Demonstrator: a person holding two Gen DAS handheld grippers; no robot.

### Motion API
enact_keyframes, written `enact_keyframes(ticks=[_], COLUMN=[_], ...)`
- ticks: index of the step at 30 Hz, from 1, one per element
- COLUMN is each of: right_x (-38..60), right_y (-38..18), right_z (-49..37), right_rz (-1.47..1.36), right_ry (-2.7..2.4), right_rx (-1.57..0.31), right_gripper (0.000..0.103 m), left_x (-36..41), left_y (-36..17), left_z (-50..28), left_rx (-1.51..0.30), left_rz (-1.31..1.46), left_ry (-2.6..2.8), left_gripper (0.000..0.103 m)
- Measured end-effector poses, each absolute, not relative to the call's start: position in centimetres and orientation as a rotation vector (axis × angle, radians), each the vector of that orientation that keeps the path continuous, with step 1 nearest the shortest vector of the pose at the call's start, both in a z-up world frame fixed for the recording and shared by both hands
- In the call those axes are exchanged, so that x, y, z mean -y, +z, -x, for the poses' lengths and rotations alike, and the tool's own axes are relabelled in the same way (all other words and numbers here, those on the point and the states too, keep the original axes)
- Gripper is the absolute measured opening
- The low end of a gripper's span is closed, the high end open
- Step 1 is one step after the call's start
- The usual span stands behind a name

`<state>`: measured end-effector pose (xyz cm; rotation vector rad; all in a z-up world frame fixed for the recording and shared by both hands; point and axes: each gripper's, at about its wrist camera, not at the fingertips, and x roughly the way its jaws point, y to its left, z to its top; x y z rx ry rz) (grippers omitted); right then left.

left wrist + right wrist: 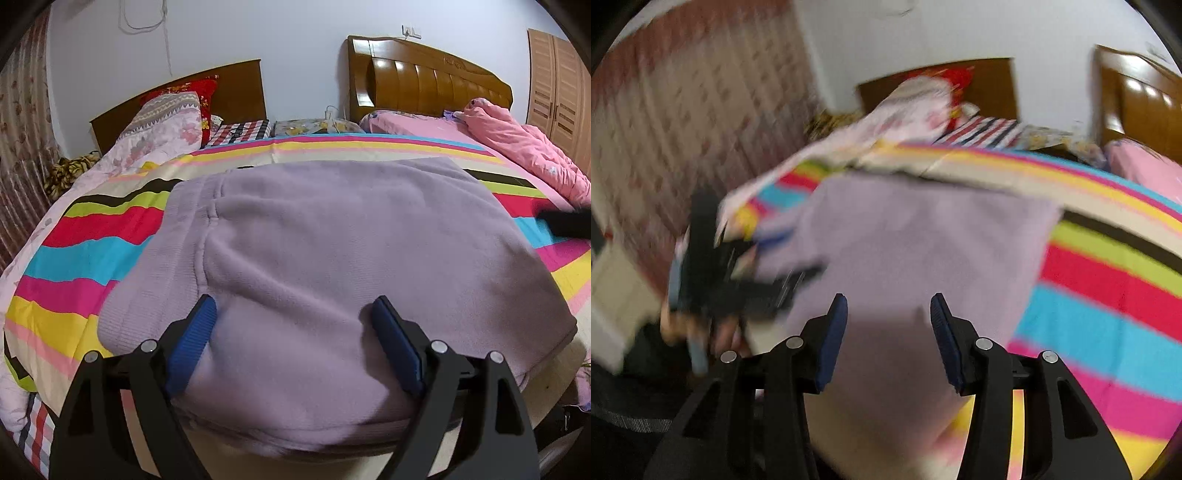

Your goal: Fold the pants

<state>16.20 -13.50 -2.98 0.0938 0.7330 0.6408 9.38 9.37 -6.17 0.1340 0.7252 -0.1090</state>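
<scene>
- pants (332, 258): lilac fleece, folded into a broad block, lying flat on the striped bedsheet (92, 258) near the bed's front edge; ribbed waistband (147, 280) along the block's left side in the left wrist view.
- left gripper (293, 317): jaws spread wide, nothing between the blue pads (195, 332). Sits at the near edge of the pants, fabric filling the gap under and ahead of the fingers. Can't tell if the pads touch the fleece.
- right gripper (888, 314): jaws apart, nothing pinched. Frame is motion-blurred. Pants (923, 240) lie ahead of and below the fingers; near fold runs under the gap. Contact unclear.
- In the right wrist view the left gripper (713, 266) shows as a blurred black shape at the left side of the pants, hand below it.
- In the left wrist view a dark blurred shape (565, 221) at the right edge, over the sheet just right of the pants; likely the right gripper, too smeared to confirm.
- Surroundings: wooden headboard (424, 77), pink quilt (524, 147) on the right, patterned pillow (166, 122) on the left, wardrobe (557, 85) far right, curtain (683, 129).
- Writing/brands: none legible on the pants, grippers or bedding.
</scene>
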Motion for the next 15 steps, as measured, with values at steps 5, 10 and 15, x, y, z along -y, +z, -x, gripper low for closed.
enact_keyframes(ticks=[5,10,15], right_x=[10.3,12.7,11.9], right_y=[-5.5,-3.7,-3.6], right_z=[-23.5,-28.0,-28.0], right_rz=[-0.003,-0.093,-0.097], right_ry=[0.752,0.572,0.699], right_rx=[-0.885,-0.830,-0.857], right_gripper=[0.051,0.051,0.075], left_x=[-9.6,-9.9,-10.0], left_y=[-6.1,-6.1,-6.1], left_z=[-9.5,-9.5,-9.6], left_rx=[-0.734,-0.729,-0.722], left_rz=[-0.129,-0.125,-0.126], left_ry=[-0.120,-0.130,-0.128], left_gripper=[0.086,0.086,0.086])
